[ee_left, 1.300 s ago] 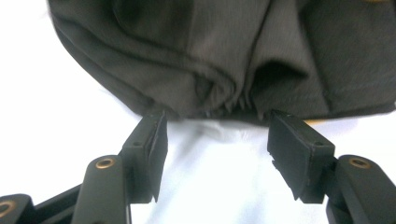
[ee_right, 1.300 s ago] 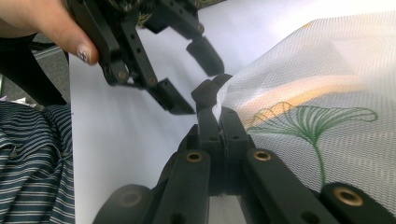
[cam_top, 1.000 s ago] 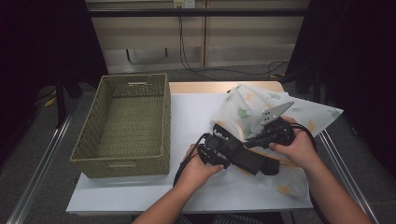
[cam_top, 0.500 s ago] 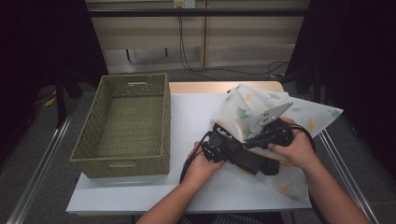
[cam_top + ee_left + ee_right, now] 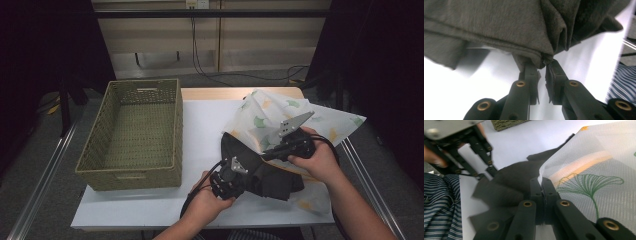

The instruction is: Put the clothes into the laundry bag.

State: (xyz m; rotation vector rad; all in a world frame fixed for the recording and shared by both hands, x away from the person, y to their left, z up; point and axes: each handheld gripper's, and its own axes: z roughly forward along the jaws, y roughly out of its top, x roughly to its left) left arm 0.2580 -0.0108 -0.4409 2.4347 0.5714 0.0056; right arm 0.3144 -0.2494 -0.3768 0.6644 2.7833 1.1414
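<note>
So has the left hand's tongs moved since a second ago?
Yes. The left tongs, pinching the dark cloth, have shifted to the right, farther from the wicker basket, while the basket stayed put.

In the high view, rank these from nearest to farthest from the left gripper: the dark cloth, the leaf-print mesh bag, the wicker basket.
1. dark cloth, pinched in the left gripper
2. leaf-print mesh bag, just right, over the cloth
3. wicker basket, off to the left

The left gripper (image 5: pixel 235 175) has slid rightward along the table with the dark cloth (image 5: pixel 265 172) pinched in its jaws, bunching the cloth up under the leaf-print mesh bag (image 5: pixel 280 112), whose edge the right gripper (image 5: pixel 267 154) lifted slightly
</note>
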